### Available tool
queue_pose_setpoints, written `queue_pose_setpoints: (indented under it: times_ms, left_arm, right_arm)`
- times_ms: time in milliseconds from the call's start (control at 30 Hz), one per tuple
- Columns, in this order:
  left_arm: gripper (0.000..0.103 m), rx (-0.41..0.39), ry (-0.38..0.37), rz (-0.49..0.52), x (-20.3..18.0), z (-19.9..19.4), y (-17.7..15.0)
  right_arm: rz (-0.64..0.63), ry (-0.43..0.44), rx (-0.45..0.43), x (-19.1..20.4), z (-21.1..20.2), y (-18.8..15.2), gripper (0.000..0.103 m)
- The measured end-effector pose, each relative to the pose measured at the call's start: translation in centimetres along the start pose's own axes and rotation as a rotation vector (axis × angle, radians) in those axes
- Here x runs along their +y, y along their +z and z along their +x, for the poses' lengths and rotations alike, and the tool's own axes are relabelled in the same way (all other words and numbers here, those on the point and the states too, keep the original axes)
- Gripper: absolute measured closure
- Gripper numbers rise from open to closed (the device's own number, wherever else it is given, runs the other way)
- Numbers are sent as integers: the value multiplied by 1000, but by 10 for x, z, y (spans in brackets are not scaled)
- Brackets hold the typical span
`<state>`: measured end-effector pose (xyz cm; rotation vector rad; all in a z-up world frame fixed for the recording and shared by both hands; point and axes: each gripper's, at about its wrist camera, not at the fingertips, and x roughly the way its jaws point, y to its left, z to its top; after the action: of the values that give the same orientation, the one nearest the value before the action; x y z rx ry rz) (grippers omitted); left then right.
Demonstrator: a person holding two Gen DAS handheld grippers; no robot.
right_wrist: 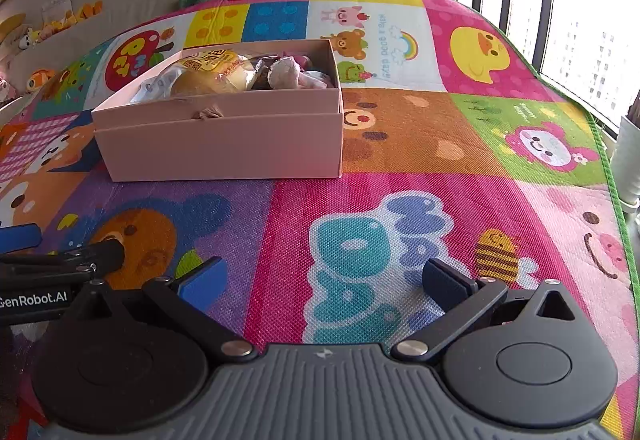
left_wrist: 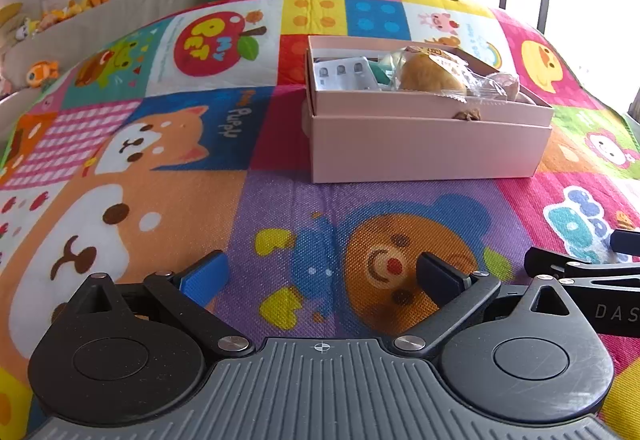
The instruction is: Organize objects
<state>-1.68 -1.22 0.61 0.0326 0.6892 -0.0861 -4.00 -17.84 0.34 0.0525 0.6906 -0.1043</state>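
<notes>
The left gripper (left_wrist: pixel 322 276) hangs low over the play mat (left_wrist: pixel 160 168), jaws spread wide with nothing between them, above a bear's face printed on a purple square. Further back sits a pink box (left_wrist: pixel 430 144), open on top. Inside it lie a wrapped bun (left_wrist: pixel 430 74), a blister pack (left_wrist: pixel 344 74) at its left end and something green between them. The right gripper (left_wrist: pixel 580 264) pokes in at the right edge.

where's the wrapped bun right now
The wrapped bun lies inside the open pink box on the play mat, between the blister pack on the left and a crumpled clear wrapper on the right in the left wrist view.
</notes>
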Motion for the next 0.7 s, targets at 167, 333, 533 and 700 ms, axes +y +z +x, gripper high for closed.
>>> queue_pose_setpoints:
  times_ms: [167, 333, 533, 700]
  left_arm:
    - [0, 1, 1, 7, -1, 0, 0]
    - [0, 0, 0, 11, -2, 0, 0]
    - [1, -5, -8, 4, 1, 0, -1]
    - [1, -4, -5, 7, 0, 0, -1]
  right_arm:
    - [-1, -1, 0, 2, 0, -1, 0]
    - [0, 0, 0, 2, 0, -1, 0]
    - [0, 0, 0, 1, 0, -1, 0]
    - [-1, 0, -1, 2, 0, -1, 0]
